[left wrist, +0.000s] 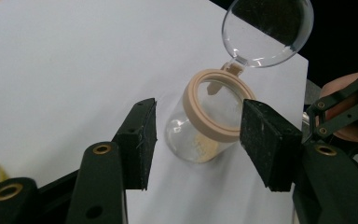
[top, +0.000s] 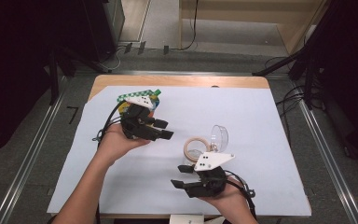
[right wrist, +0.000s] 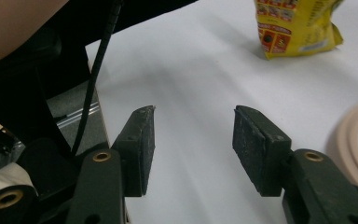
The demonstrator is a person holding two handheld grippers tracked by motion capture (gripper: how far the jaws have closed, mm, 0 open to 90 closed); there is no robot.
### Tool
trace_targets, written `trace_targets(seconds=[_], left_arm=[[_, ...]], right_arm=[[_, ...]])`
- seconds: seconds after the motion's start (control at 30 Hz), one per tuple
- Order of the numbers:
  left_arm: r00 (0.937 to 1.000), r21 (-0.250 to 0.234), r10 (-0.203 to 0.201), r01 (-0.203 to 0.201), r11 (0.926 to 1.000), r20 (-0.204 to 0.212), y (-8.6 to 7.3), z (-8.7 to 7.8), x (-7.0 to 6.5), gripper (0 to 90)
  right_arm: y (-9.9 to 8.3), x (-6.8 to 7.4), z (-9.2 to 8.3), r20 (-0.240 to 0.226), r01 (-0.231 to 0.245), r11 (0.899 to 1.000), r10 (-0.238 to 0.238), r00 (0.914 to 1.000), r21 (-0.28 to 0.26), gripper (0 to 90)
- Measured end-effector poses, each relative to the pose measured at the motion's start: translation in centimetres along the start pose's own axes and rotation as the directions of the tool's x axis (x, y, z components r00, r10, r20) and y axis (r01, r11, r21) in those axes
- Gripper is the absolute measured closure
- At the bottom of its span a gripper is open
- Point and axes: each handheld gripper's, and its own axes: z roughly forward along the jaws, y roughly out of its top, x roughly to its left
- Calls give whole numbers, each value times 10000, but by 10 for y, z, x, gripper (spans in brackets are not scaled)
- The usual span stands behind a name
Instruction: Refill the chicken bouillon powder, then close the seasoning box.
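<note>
Near the centre of the high view, slightly right: a clear jar (top: 196, 151) standing on the white-covered desk (top: 261, 140), beige ring at its mouth, clear hinged lid (top: 220, 136) flipped open and tilted up to the upper right of it. In the left gripper view, same jar (left wrist: 205, 123) in mid-frame, open mouth facing the camera, something pale at the bottom, lid (left wrist: 267, 30) standing up at the upper right.

Left gripper (top: 163, 129) left of centre in the high view, held in a hand (top: 116, 142), pointing right toward the jar and well apart from it. Fingers (left wrist: 140, 140) about half open, nothing between them; jar seen beyond the gap, untouched.

Right gripper (top: 181, 176) in the lower middle of the high view, just below the jar, held in a hand (top: 228, 200) entering from the bottom edge, pointing left. Fingers (right wrist: 142, 149) also about half open, only bare desk surface between them. Beige ring of the jar (right wrist: 354, 149) at the right edge of the right gripper view, beside the fingers, not touching.

Yellow snack packet (right wrist: 296, 25) at the upper right of the right gripper view, lying on the desk; in the high view, colourful packet (top: 140, 95) behind the left gripper, toward the upper left.
</note>
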Motion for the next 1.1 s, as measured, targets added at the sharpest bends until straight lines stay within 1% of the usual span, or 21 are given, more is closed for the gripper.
trace_targets(seconds=[0.07,0.13,0.2,0.23,0.27,0.3,0.37,0.4,0.43,0.47,0.53,0.57,0.6,0.63,0.67,0.73,0.8,0.97,1.03,1.07,1.1], left_arm=[[9998,-27,-143,143,9999,-119,-2,-5,4,457],[9991,-170,-105,98,9998,-401,-4,-11,6,412],[9988,-366,-190,174,9992,-443,-5,-17,9,394],[9989,-448,-203,183,9988,-427,-6,-19,10,390],[9991,-456,-183,165,9988,-380,-7,-22,12,387],[9989,-503,-218,198,9985,-403,-8,-24,12,384],[9982,-539,-368,342,9980,-484,-12,-31,17,389],[9982,-539,-368,342,9980,-484,-12,-31,17,395],[9968,-502,-481,449,9977,-644,-15,-36,20,399],[9968,-502,-481,449,9977,-644,-15,-36,20,403],[9946,-542,-643,600,9967,-814,-17,-41,25,403],[9930,-604,-760,707,9957,-906,-19,-43,27,405],[9923,-596,-792,738,9955,-948,-20,-44,29,405],[9908,-577,-813,754,9955,-1078,-22,-47,32,405],[9901,-544,-833,776,9955,-1133,-23,-48,33,406],[9875,-545,-944,881,9946,-1263,-26,-51,36,407],[9858,-644,-1008,929,9936,-1340,-29,-56,39,409],[9811,-864,-1217,1095,9902,-1505,-36,-67,47,409],[9768,-842,-1273,1142,9899,-1721,-39,-70,51,410],[9761,-807,-1219,1089,9908,-1800,-41,-71,52,413],[9739,-805,-1287,1154,9900,-1870,-43,-73,54,415]], right_arm=[[5,1,7,-87,62,10000,-62,9999,-10,496],[11,2,15,-150,201,9998,-201,9997,-3,477],[17,2,23,-339,233,9996,-238,9991,-129,424],[20,3,27,-308,263,9996,-267,9992,-111,405],[21,2,30,-277,360,9993,-362,9990,-101,397],[25,2,38,-282,447,9990,-446,9986,19,391],[27,1,47,-327,549,9983,-543,9980,170,390],[27,1,47,-327,549,9983,-543,9980,170,390],[28,0,55,-365,409,9990,-401,9985,200,387],[28,0,55,-365,409,9990,-401,9985,200,387],[26,-1,62,-431,84,9998,-76,9990,196,394],[23,0,66,-436,89,9996,-78,9990,272,401],[23,0,66,-436,89,9996,-78,9990,272,401],[22,1,67,-416,176,9993,-163,9990,323,402],[20,2,68,-296,374,9986,-363,9989,365,409],[18,1,69,-239,478,9983,-470,9986,325,409],[16,-1,69,-268,354,9987,-345,9990,363,410],[11,-1,72,-236,380,9978,-368,9990,540,407],[10,0,73,-221,450,9974,-438,9988,559,398],[10,1,74,-227,501,9968,-488,9986,615,391],[10,1,74,-204,522,9966,-510,9985,631,387]])
